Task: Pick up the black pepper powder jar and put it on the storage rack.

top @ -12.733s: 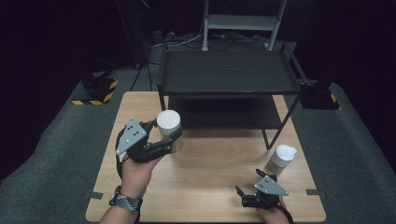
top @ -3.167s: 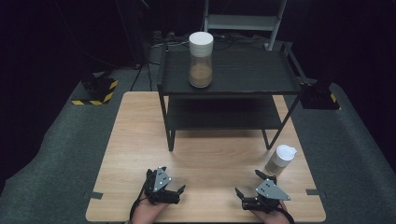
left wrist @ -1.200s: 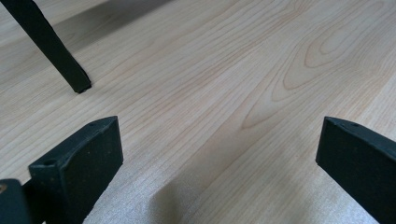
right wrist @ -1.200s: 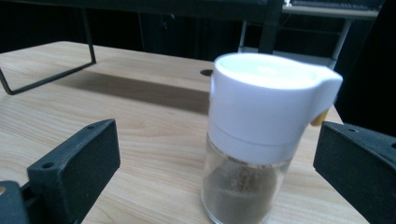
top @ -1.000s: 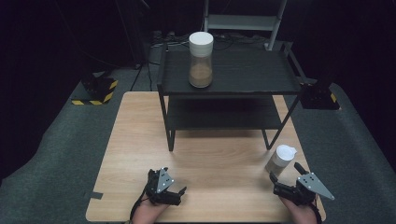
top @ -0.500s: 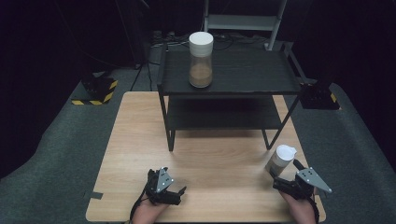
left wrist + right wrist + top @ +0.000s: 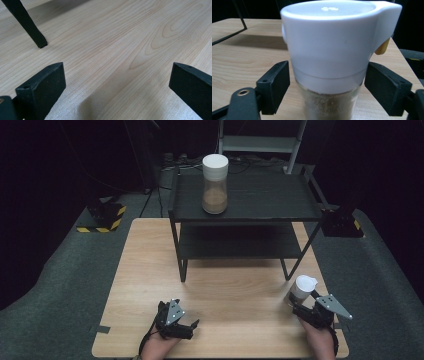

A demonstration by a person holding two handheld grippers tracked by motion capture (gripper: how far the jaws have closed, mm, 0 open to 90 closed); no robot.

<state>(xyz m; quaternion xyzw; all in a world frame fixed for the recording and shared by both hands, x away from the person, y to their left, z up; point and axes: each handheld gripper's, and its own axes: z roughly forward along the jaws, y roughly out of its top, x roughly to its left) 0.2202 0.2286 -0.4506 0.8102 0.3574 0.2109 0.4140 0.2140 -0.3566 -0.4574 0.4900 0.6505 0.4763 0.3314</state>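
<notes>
1. Dark floor and black surroundings ring a pale wooden table [image 7: 235, 285], and a black two-tier shelf [image 7: 250, 202] stands on the table's far half; every place below is told from that shelf.
2. Right gripper [image 7: 304, 306]: it sits just outside the shelf's near right leg, by the table's right edge, with a hand behind it. Its jaws stand wide apart, one on each side of a small shaker jar [image 7: 332, 60]. A narrow gap shows on each side in the right gripper view, so neither pad touches the jar.
3. The small shaker jar [image 7: 302, 289] stands upright on the table, just beside the shelf's near right leg. It has a white cap with a spout and a yellow tab (seen at the cap's right in the right gripper view), and brownish powder fills its glass lower part.
4. Left gripper [image 7: 186, 326]: it rests near the table's front edge, well in front of the shelf's near left leg [image 7: 26, 23]. Its jaws are spread wide with bare wood between them; it holds nothing.
5. Count: two grippers, two jars, one shelf. The second, a tall jar [image 7: 215, 182] with a white lid and brown contents, stands upright on the shelf's top tier, towards its left.
</notes>
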